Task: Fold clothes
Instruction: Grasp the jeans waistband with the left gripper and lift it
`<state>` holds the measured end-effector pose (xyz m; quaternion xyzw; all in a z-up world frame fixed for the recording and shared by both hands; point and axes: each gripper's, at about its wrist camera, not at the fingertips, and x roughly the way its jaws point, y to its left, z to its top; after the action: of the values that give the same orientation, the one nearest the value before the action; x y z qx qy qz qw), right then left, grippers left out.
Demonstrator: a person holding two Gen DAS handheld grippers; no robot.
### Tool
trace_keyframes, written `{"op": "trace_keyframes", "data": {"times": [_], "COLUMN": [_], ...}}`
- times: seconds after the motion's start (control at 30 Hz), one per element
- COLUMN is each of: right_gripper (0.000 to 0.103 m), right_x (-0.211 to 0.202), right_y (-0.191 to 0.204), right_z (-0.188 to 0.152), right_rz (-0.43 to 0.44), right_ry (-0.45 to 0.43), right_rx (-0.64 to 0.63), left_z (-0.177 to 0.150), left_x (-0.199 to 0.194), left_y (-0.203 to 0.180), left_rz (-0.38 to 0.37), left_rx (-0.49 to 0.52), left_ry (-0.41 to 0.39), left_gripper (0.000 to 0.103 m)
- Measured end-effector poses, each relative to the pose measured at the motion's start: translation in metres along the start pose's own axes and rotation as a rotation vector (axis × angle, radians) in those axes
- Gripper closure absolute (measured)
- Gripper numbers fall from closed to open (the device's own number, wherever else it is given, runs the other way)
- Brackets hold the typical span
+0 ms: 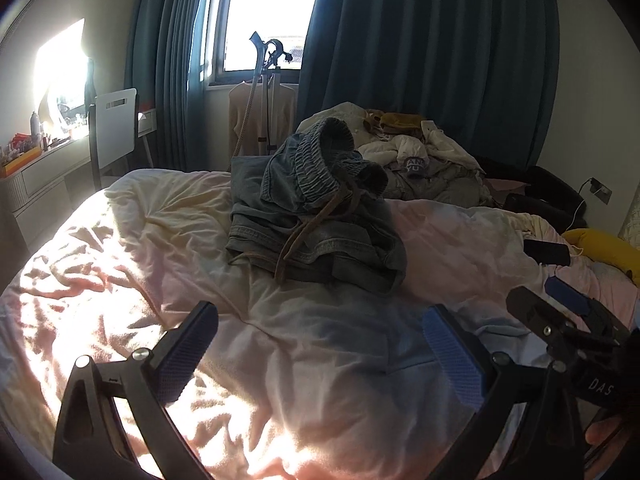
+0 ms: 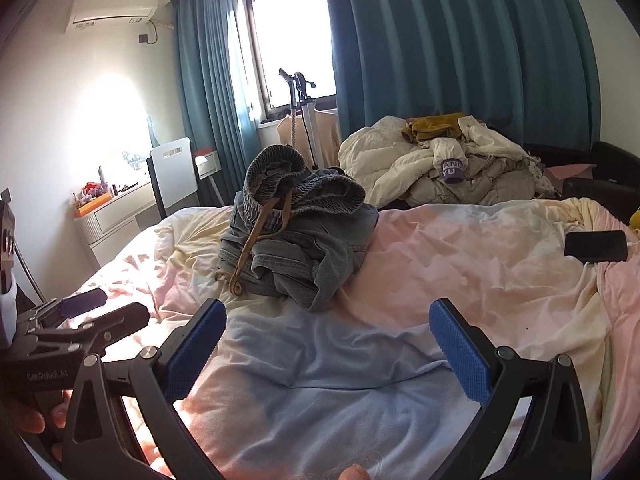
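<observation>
My left claw (image 1: 318, 344) hangs with its blue-padded fingers spread wide and nothing between them; my right claw (image 2: 328, 344) is spread the same, also empty, just beside it. The crumpled grey-blue denim trousers with an elastic waistband (image 1: 316, 216) sit in a heap at 12 o'clock on the rumpled pink, cream and pale-blue duvet (image 1: 132, 264), their brown drawstring (image 2: 244, 256) trailing toward me. Between claws and denim is bare duvet. At 1 o'clock, behind the trousers, a pile of cream and mustard clothing (image 2: 452, 160) crowds the far side of the bed. A flat black phone-like slab (image 2: 596, 246) lies at 2 o'clock, near a yellow cushion (image 1: 608, 248) cut off by the frame. At 10 o'clock a white chair (image 1: 114, 128) stands by a cluttered tabletop (image 1: 36, 156), washed out by glare. Teal curtains (image 2: 460, 48) close the back.
</observation>
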<state>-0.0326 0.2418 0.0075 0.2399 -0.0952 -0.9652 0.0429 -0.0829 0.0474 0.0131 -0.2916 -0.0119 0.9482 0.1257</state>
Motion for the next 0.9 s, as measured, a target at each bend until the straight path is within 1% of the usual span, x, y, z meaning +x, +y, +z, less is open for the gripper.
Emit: {"op": "trace_keyframes", "data": {"times": [0.1, 0.17, 0.23, 0.3, 0.37, 0.43, 0.47, 0.53, 0.63, 0.7, 0.77, 0.8, 0.83, 0.87, 0.9], "right_gripper": [0.0, 0.0, 0.0, 0.0, 0.0, 0.0, 0.0, 0.0, 0.0, 0.0, 0.0, 0.0, 0.0, 0.0, 0.0], "right_x": [0.013, 0.022, 0.031, 0.039, 0.047, 0.054, 0.057, 0.065, 0.076, 0.081, 0.087, 0.091, 0.093, 0.096, 0.097], "right_y": [-0.015, -0.024, -0.033, -0.039, -0.045, -0.05, -0.052, -0.057, -0.063, -0.065, -0.066, -0.065, -0.063, -0.061, -0.058], "right_z": [0.0, -0.001, -0.003, -0.005, -0.008, -0.01, -0.011, -0.014, -0.017, -0.02, -0.023, -0.025, -0.026, -0.027, -0.027], "right_rz": [0.006, 0.0, -0.001, 0.0, 0.0, 0.001, 0.001, 0.01, 0.019, 0.036, 0.057, 0.065, 0.071, 0.077, 0.08], "right_ry": [0.01, 0.018, 0.036, 0.048, 0.056, 0.058, 0.059, 0.073, 0.081, 0.085, 0.089, 0.097, 0.101, 0.103, 0.101], "right_rx": [0.048, 0.07, 0.093, 0.108, 0.119, 0.126, 0.129, 0.137, 0.15, 0.167, 0.18, 0.176, 0.167, 0.157, 0.144], "left_z": [0.023, 0.035, 0.045, 0.051, 0.053, 0.054, 0.056, 0.059, 0.068, 0.076, 0.082, 0.084, 0.085, 0.085, 0.086], "left_x": [0.03, 0.051, 0.073, 0.097, 0.117, 0.137, 0.148, 0.167, 0.182, 0.192, 0.2, 0.204, 0.21, 0.213, 0.214], "left_y": [-0.008, -0.016, -0.024, -0.035, -0.045, -0.051, -0.051, -0.048, -0.043, -0.039, -0.035, -0.035, -0.036, -0.037, -0.038], "left_rz": [-0.013, 0.005, 0.039, 0.065, 0.123, 0.181, 0.205, 0.225, 0.282, 0.289, 0.282, 0.289, 0.299, 0.306, 0.311], "left_rx": [0.005, 0.034, 0.084, 0.167, 0.255, 0.313, 0.324, 0.331, 0.33, 0.317, 0.311, 0.321, 0.337, 0.353, 0.369], "left_ry": [-0.012, -0.024, -0.031, -0.013, -0.021, -0.018, -0.007, 0.008, -0.031, -0.033, -0.032, -0.021, -0.005, -0.004, -0.011], "left_gripper": [0.0, 0.0, 0.0, 0.0, 0.0, 0.0, 0.0, 0.0, 0.0, 0.0, 0.003, 0.008, 0.016, 0.02, 0.025]}}
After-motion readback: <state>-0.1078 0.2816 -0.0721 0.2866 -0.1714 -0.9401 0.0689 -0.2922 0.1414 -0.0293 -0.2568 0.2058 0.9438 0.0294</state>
